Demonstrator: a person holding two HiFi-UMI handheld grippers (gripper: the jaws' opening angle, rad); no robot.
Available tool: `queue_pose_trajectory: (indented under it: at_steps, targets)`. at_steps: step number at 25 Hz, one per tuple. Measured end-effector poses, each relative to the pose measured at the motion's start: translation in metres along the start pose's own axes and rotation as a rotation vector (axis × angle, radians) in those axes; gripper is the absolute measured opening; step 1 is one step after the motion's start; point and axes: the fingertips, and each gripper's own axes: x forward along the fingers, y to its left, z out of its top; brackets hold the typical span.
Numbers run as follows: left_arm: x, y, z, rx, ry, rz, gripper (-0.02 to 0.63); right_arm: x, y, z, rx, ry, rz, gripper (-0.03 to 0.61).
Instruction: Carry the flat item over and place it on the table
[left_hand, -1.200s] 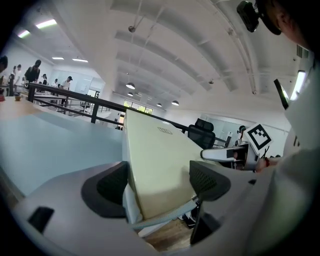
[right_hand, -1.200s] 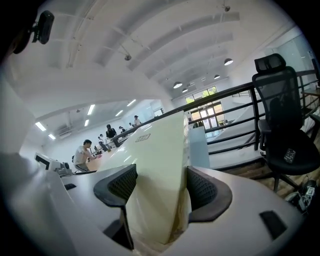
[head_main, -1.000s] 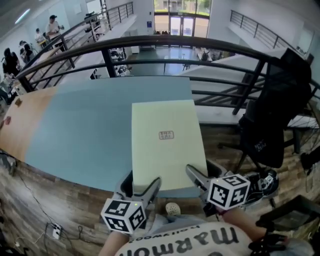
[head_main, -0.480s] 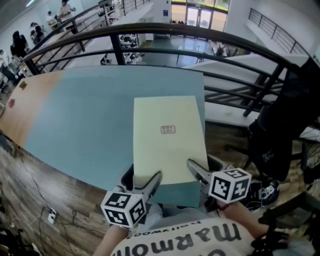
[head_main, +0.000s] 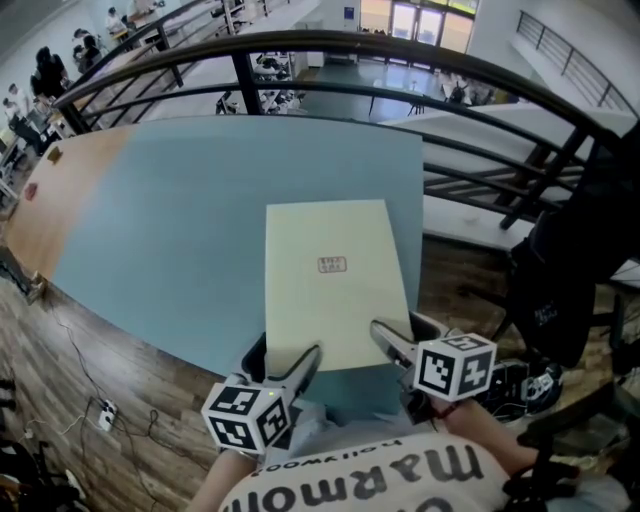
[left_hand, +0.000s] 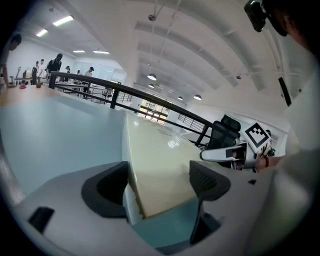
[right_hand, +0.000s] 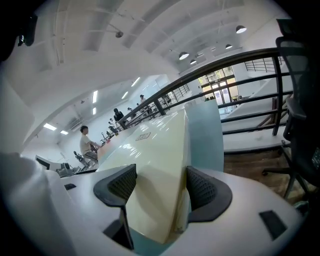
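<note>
Cream flat item (head_main: 335, 285) clamped at near edge by both tongs: left gripper (head_main: 285, 366) closed on near-left corner, right gripper (head_main: 405, 340) closed on near-right corner; item extended forward of jaws over blue-grey table (head_main: 170, 220); contact with top not resolved. Risk: only near edge gripped, far end cantilevered; slip from pads judged likely if one side lowered first; tip-off possible if released with near end close to table edge. Top smooth, bare ahead of jaws; black railing (head_main: 420, 70) beyond; wood floor (head_main: 90, 370) left of left gripper; black chair (head_main: 570, 260) right of right gripper.
</note>
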Motion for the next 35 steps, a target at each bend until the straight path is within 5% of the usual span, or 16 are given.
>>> queue_pose_trajectory:
  at_steps: [35]
  targets:
    - [0.006, 0.02, -0.018, -0.032, 0.094, 0.022, 0.379, 0.022, -0.007, -0.025, 0.056, 0.106, 0.019, 0.327]
